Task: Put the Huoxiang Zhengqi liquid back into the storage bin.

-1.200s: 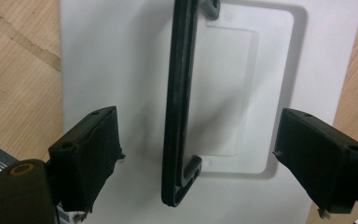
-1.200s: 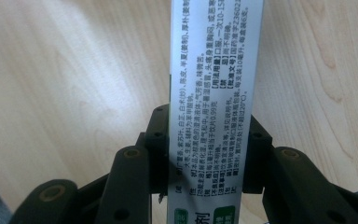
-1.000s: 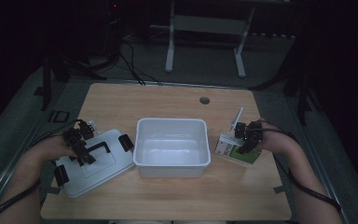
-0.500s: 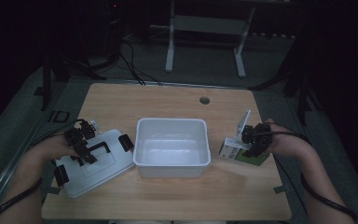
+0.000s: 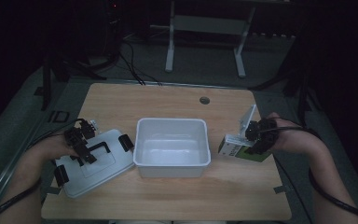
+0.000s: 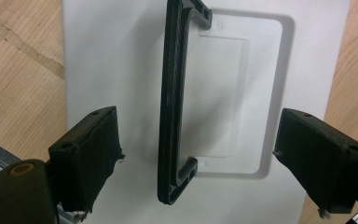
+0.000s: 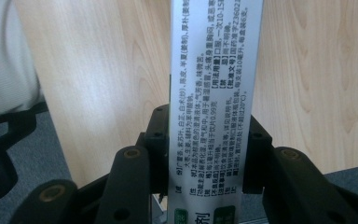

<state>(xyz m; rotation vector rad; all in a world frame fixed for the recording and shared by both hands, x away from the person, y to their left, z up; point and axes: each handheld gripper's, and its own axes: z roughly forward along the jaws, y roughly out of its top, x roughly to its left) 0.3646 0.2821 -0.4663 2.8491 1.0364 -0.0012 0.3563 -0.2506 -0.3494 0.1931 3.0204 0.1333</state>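
At the 3 o'clock edge of the table (image 5: 168,100), the right hand-held gripper (image 5: 257,136) is clamped on a green-and-white carton (image 5: 240,150); the right gripper view shows both black pads pressed against the carton's printed white side panel. The carton sits tilted, its flap raised, just beside the right wall of the white bin (image 5: 172,145) and apart from it. The bin stands at table centre. At 9 o'clock, the white lid (image 5: 95,165) lies flat on the wood, touching the bin's left wall at one black latch. The left hand-held gripper (image 5: 81,144) hovers over the lid's black handle (image 6: 175,102), jaws apart, straddling the handle with a gap on either side.
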